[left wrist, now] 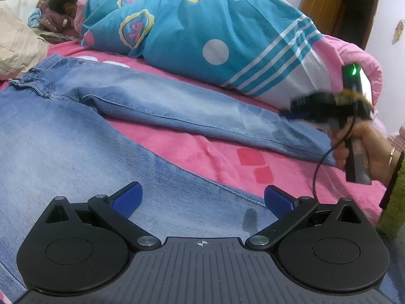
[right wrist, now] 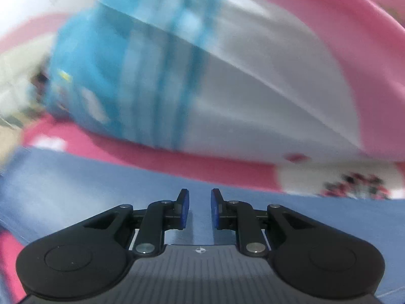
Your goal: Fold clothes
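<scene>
Faded blue jeans [left wrist: 141, 106] lie spread flat on the pink bed cover [left wrist: 202, 152], waistband toward the headboard end and the two legs splayed apart toward the camera. Over the nearer leg the left gripper [left wrist: 202, 200] hovers with its blue pads set wide and nothing between them. At the far leg's hem a hand [left wrist: 364, 152] holds the right gripper [right wrist: 200, 209], blurred in its own view, jaws narrow with a clear gap over denim, beside a sleeping person under a blue patterned quilt [left wrist: 202, 25].
</scene>
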Tool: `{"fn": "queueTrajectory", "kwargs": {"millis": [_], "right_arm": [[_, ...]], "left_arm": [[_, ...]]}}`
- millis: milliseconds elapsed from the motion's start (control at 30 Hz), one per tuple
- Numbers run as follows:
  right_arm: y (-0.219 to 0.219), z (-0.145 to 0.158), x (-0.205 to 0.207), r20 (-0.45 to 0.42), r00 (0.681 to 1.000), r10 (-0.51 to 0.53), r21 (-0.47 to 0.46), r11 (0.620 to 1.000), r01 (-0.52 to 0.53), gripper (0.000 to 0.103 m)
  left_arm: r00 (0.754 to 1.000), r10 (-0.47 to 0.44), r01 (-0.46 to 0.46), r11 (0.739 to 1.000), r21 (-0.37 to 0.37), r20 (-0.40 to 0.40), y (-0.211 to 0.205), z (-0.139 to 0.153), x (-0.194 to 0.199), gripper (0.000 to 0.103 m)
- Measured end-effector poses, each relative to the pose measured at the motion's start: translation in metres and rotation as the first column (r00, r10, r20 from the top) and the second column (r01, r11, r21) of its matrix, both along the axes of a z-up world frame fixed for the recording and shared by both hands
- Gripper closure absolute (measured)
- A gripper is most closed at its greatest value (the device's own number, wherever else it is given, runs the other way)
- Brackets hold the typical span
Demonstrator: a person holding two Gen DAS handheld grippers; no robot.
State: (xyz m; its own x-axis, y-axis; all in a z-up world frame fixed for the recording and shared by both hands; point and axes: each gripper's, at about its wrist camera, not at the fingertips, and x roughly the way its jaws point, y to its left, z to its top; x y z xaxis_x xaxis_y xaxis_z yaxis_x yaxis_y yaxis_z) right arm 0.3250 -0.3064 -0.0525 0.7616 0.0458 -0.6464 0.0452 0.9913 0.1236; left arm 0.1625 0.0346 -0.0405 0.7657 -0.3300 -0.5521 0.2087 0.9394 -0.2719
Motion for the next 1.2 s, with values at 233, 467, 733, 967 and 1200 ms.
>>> {"fn": "queueTrajectory", "kwargs": {"millis": [233,467,733,967,1200], "right_arm": [[-0.085,0.008,-0.001,0.027,0.968,-0.249,0.075,0.966,0.247,0.085],[-0.169,-0.002,-0.058,-0.098,0.953,-0.288,0.170,0.938,0.301,0.085],[-0.256,0.037,-0.131,0.038,0.804,-0.593,0.111,0.802,0.587,0.086],[-0.191,0.152,-0.271,0.269,0.900,-0.343,-0.001,0.934,0.357,0.085],[-0.076,0.197,-0.332,0.246,0.965,0.090,-0.102,0.993,-0.067,0.079]], "left_arm": [[1.000,0.016,-0.017,1.000,0.015,0.010,-0.001,-0.001,0.000,0.000],[1.000,0.017,-0.017,1.000,0.001,0.008,0.000,-0.001,0.002,0.000],[1.000,0.017,-0.017,1.000,-0.021,0.003,0.002,0.000,0.004,0.000],[1.000,0.017,-0.017,0.999,-0.042,0.001,0.006,0.004,0.000,0.000],[1.000,0.003,-0.002,0.998,-0.066,0.012,0.011,0.011,-0.008,0.000]]}}
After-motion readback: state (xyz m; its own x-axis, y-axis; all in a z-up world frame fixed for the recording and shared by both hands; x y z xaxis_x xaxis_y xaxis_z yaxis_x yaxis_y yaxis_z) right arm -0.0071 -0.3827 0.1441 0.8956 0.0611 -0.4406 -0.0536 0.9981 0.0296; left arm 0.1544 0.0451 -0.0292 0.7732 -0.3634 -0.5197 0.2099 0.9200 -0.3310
